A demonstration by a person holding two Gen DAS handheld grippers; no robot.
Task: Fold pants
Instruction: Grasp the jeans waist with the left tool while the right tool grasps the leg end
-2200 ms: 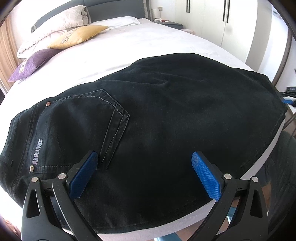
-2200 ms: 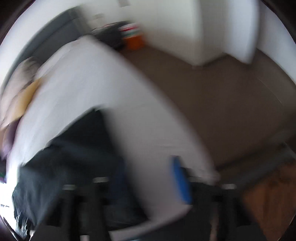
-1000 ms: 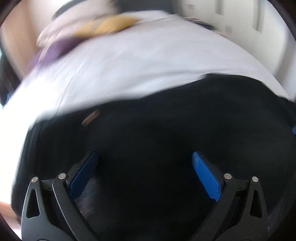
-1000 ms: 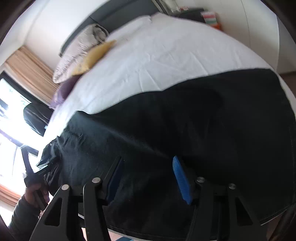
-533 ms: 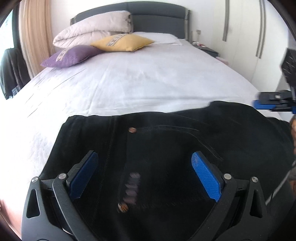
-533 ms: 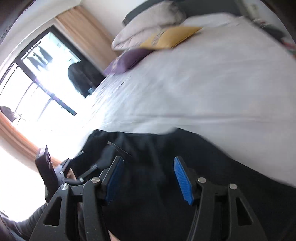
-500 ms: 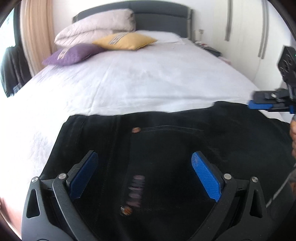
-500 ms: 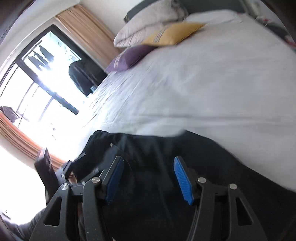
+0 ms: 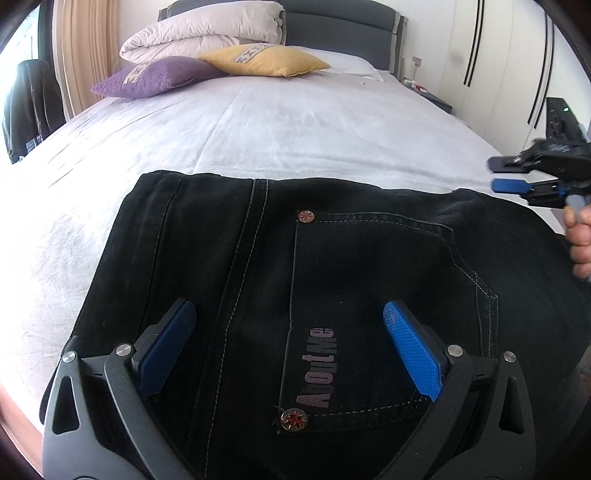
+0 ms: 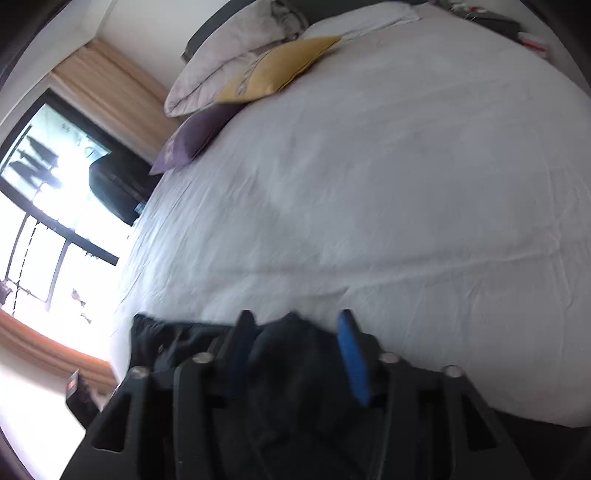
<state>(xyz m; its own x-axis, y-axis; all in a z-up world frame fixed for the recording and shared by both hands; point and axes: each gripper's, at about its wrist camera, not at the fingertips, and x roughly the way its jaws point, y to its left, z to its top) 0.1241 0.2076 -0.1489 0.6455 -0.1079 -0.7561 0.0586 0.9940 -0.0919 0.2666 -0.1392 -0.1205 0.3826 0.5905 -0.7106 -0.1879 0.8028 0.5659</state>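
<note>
While my left gripper (image 9: 288,339) hangs spread above the pants (image 9: 332,277), the view has swung from legs to waistband. My right gripper (image 10: 295,354), jaws just narrowed but gripping nothing, hovers over the far edge; next fold pending.

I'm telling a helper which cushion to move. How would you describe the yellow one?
Look to the head of the white bed, by the grey headboard. The yellow cushion lies between the purple cushion and a flat white pillow, and it alone is yellow.
</note>
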